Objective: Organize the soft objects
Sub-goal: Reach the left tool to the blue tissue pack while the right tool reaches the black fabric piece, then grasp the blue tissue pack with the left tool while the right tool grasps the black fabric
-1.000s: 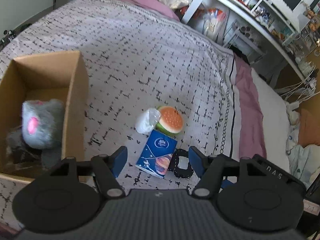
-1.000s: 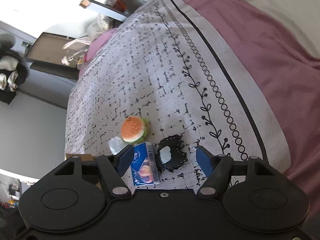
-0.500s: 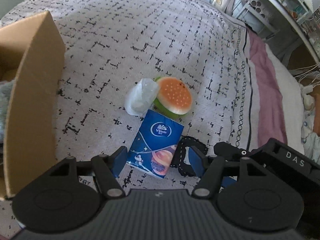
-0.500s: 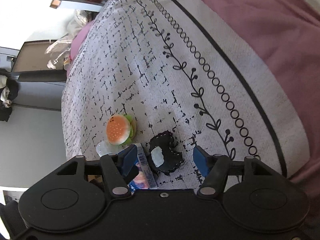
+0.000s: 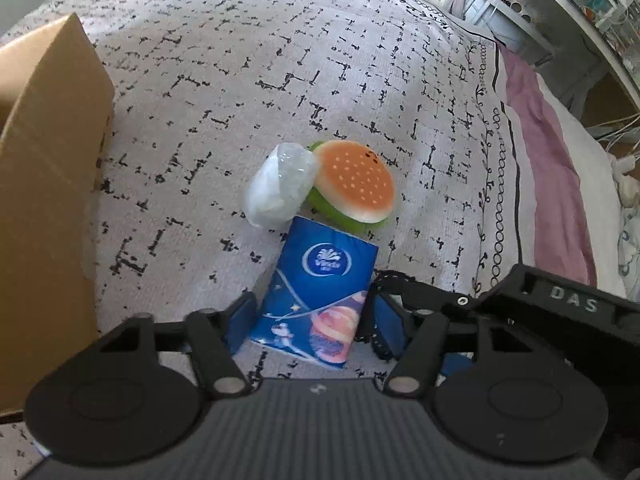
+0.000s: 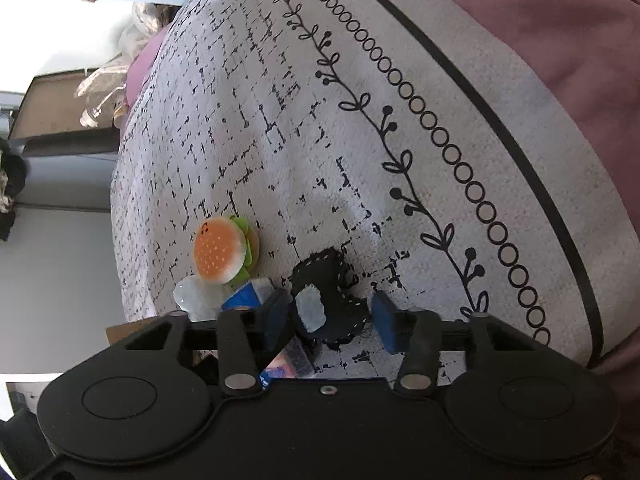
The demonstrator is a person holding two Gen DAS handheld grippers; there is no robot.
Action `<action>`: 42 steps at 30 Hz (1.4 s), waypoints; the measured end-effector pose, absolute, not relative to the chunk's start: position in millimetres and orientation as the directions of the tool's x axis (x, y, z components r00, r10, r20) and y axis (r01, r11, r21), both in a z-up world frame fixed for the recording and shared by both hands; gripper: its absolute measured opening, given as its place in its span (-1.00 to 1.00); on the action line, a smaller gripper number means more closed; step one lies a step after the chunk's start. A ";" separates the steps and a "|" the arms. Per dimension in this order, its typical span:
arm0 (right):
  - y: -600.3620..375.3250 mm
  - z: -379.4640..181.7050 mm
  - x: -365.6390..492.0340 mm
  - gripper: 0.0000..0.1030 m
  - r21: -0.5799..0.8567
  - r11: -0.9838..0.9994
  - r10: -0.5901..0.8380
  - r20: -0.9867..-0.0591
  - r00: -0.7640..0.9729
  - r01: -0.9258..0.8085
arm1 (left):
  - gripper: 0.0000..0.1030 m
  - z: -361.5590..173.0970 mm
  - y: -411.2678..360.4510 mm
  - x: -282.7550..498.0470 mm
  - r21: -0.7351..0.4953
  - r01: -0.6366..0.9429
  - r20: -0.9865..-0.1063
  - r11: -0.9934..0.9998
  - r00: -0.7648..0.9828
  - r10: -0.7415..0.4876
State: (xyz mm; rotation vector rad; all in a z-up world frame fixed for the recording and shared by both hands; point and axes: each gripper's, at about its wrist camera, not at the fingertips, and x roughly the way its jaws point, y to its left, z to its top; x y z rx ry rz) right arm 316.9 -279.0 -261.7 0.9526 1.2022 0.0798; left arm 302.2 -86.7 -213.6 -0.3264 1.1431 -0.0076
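A blue tissue pack point(image 5: 316, 296) lies on the patterned bedspread point(image 5: 248, 80), between the open fingers of my left gripper point(image 5: 314, 320). Behind it are a plush burger point(image 5: 352, 184) and a clear plastic-wrapped white bundle point(image 5: 280, 188). A black felt piece with white stitching point(image 6: 326, 300) lies right of the pack, between the open fingers of my right gripper point(image 6: 330, 320). The burger point(image 6: 220, 250) and the tissue pack point(image 6: 244, 300) also show in the right wrist view. Neither gripper is closed on anything.
A cardboard box point(image 5: 44, 184) stands at the left on the bed. A mauve sheet point(image 5: 552, 168) borders the bedspread on the right. Shelves with clutter point(image 5: 560, 0) stand beyond the bed. My right gripper's body point(image 5: 560, 320) is close beside my left.
Both grippers have moved down and forward toward the bed. The tissue pack now sits between my left fingers, the black felt piece between my right fingers. The box has slid out to the left.
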 end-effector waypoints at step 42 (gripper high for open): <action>-250.7 -169.4 261.4 -0.73 0.613 0.769 0.414 -0.695 0.588 0.183 | -0.01 -91.3 3.0 209.1 -0.362 -0.208 -0.744 0.909 0.652 -0.147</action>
